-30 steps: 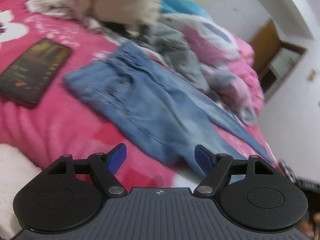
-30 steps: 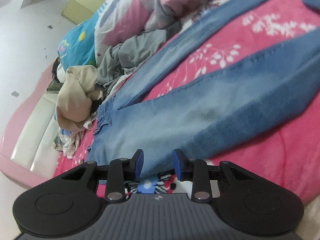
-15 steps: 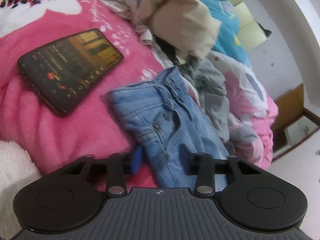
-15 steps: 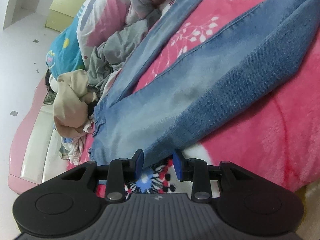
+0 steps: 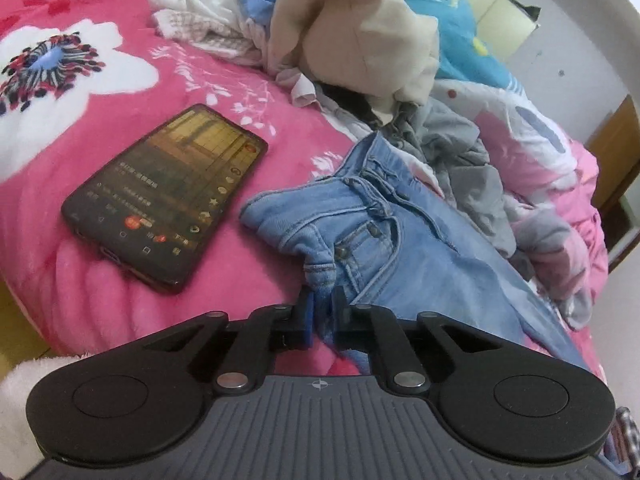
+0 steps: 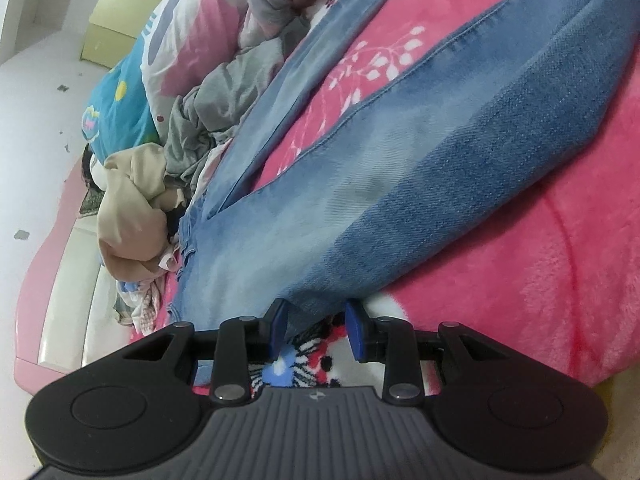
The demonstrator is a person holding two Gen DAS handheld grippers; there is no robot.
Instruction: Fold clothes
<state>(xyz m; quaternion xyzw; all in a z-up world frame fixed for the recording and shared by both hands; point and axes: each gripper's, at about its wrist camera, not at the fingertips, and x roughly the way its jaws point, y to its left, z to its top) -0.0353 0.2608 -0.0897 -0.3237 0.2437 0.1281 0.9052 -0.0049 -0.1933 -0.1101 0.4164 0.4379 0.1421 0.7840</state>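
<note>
Light blue jeans (image 5: 404,252) lie spread on the pink blanket (image 5: 100,280). My left gripper (image 5: 322,310) is shut on a bunched corner of the waistband, near the front pocket rivets. In the right wrist view the nearer jeans leg (image 6: 400,200) runs diagonally across the bed, and the other leg (image 6: 288,80) lies beyond it. My right gripper (image 6: 316,326) stands open at the leg's lower edge, with the denim hem just reaching in between the blue fingertips (image 6: 354,328).
A black phone (image 5: 168,196) with a lit screen lies left of the waistband. Behind the jeans sits a heap of clothes: a beige garment (image 5: 360,40), a grey one (image 5: 460,160) and a pink quilt (image 5: 560,168). The bed's pink frame (image 6: 48,248) is at the left.
My left gripper went from wide open above the jeans to shut on the waistband corner, which is now bunched up. The right gripper crept closer to the leg's edge, its opening unchanged.
</note>
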